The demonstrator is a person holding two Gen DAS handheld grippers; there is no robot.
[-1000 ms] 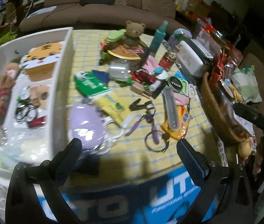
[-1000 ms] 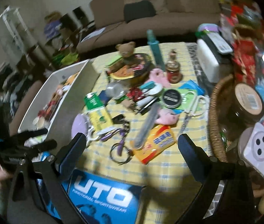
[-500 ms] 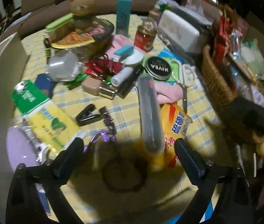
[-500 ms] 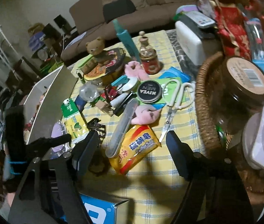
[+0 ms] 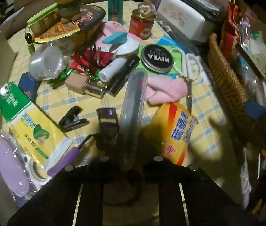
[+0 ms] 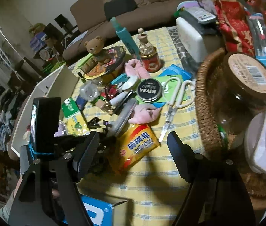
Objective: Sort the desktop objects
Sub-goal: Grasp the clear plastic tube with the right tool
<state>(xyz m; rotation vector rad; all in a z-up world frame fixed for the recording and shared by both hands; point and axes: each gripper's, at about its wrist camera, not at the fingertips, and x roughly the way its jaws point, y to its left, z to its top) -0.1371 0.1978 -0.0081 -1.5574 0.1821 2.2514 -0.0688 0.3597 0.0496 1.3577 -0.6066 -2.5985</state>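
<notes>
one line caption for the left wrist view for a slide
Left gripper closing low over a clear tube case amid clutter on a yellow checked tablecloth, beside a yellow soap packet.

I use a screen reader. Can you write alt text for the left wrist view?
The left tool is closing on the near end of a clear tube case lying on a cluttered yellow checked tablecloth, between a yellow soap packet and a black binder clip.

Support — table under yellow checked cloth (image 6: 151, 179) | resting on it — wicker basket (image 6: 206, 113), white scissors (image 6: 172, 101), yellow soap packet (image 6: 138, 148), Nivea tin (image 5: 157, 59), white box (image 6: 46, 92)
</notes>
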